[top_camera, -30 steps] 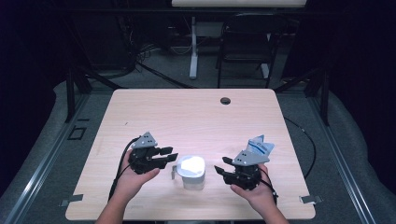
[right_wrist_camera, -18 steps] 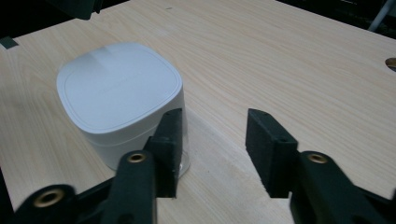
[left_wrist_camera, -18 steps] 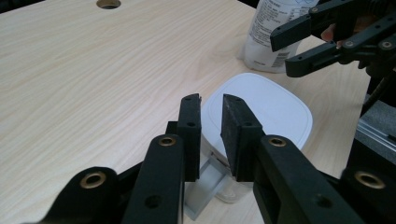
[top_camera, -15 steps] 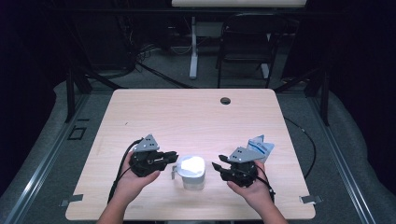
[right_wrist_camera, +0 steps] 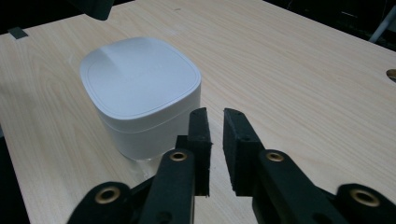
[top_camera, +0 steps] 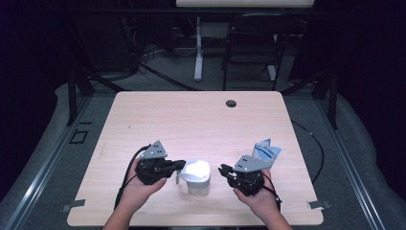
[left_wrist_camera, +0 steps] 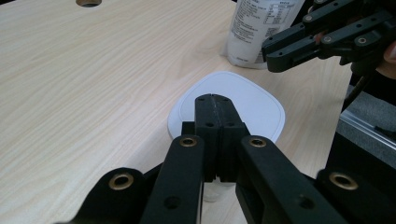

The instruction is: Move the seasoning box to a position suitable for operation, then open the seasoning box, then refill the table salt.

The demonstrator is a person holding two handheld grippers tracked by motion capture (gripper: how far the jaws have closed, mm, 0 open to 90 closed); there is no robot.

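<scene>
**Both claws drawn in beside a white tub**

Low in the high view, the left gripper [top_camera: 178, 165] is seen pressed fully together, nothing between its jaws, its tip just over the tub's near edge. The right gripper [top_camera: 224, 169] is left with a narrow gap, empty; its jaws have just been closing. A second ago both were spread wider. The rounded-square white plastic tub [top_camera: 197, 176] sits between them on the pale woodgrain table [top_camera: 201, 120]. Behind the right gripper, a printed pouch [top_camera: 266, 152] stands.

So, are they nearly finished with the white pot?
Not yet. Nothing looks done: the white pot has its lid on, and the pouch stands apart. The left gripper is shut by the pot; the right gripper jaws have just been closing, nothing between them. Gripping and opening are probably left.
</scene>
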